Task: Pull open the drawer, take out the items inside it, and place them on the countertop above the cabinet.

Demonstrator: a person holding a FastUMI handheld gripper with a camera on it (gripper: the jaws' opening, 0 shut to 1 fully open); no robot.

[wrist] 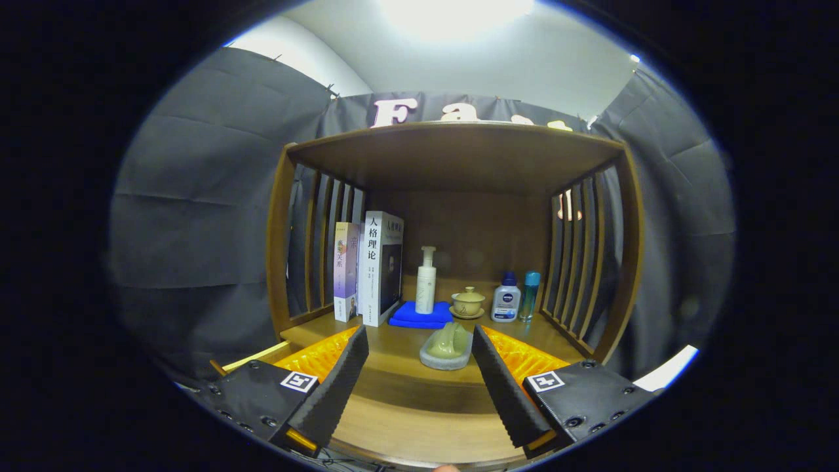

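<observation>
Drawer not clearly told apart from the rest of the woodwork. At the bottom centre of the frame, between the fingers [334,387], a pale wooden board [419,432], cut off along its lower side. Above it a darker wooden band [419,393]. Cannot tell whether either is a drawer front, a drawer inside or just the cabinet's edge.

Gripper [419,334] spread wide, holding nothing, both fingers apart from everything on the countertop [393,344].

Just ahead of the fingertips, a little toward the right finger, a grey dish [429,357] at the front of the countertop, carrying a pale green lump [449,339] of unclear kind.

Beyond, in the middle of the frame, under the wooden shelf [459,154]:
- two books [380,262] standing upright at left centre, against the slatted side wall [314,242], the shorter one partly covered by the taller.
- a folded blue cloth [409,316] just right of the books, with a white pump bottle [426,282] upright on it.
- a small lidded cup [468,301] on a saucer, beside the cloth.
- a white bottle with a blue cap [506,300], and a slim teal bottle [529,295] touching or nearly touching it; cannot tell which.

Right slatted wall [583,262] partly hiding the booth cloth behind. At lower right, a white strip [668,367], cut off and too blurred to name.
</observation>
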